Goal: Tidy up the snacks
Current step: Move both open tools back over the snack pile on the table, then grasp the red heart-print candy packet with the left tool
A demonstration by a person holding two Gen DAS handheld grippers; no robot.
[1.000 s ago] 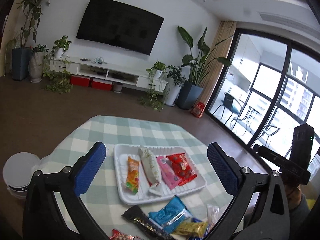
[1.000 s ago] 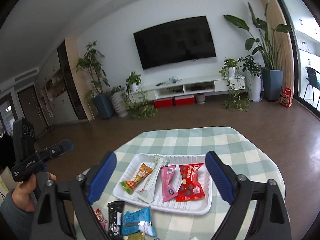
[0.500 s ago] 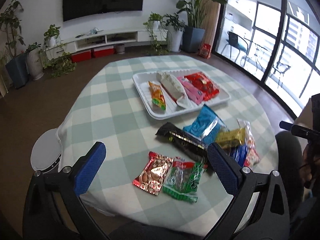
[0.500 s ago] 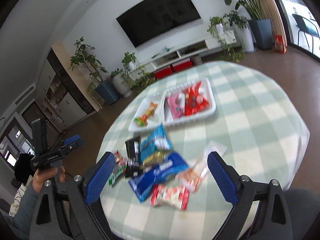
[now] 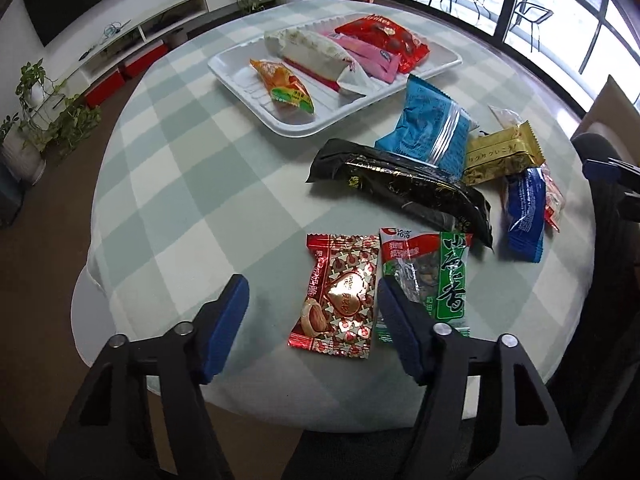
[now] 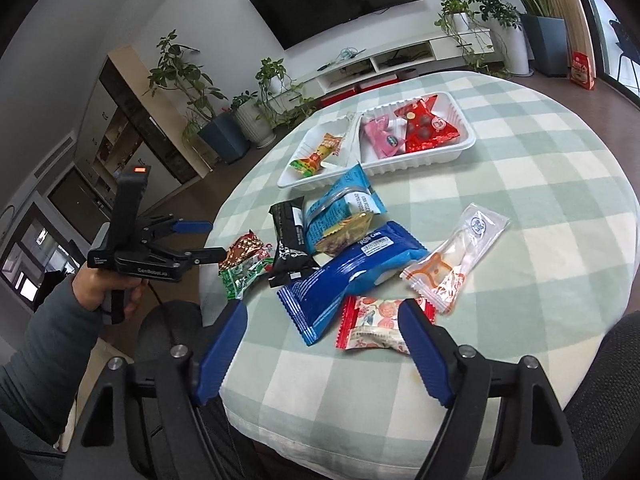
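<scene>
A white tray (image 5: 448, 65) at the far side of the round checked table (image 5: 192, 184) holds several snack packets. Loose packets lie nearer me: a red foil nut packet (image 5: 340, 292), a green packet (image 5: 428, 276), a long black packet (image 5: 404, 188), a light blue packet (image 5: 432, 128), a gold one (image 5: 500, 152) and a dark blue one (image 5: 524, 212). My left gripper (image 5: 312, 304) is open, its fingers low on either side of the red foil packet. My right gripper (image 6: 322, 332) is open above the table's near edge, with the red-and-white packet (image 6: 374, 328) and dark blue packet (image 6: 352, 268) between its fingers.
A clear orange packet (image 6: 456, 256) lies right of the pile. The tray also shows in the right wrist view (image 6: 464, 144). A dark chair back (image 5: 600, 240) stands at the table's right. Plants, a TV and a low white cabinet line the far wall.
Both grippers have dropped and tilted down toward the table. The left one has closed in on the red foil packet with its jaws narrowed; the right one has neared the front packets.
</scene>
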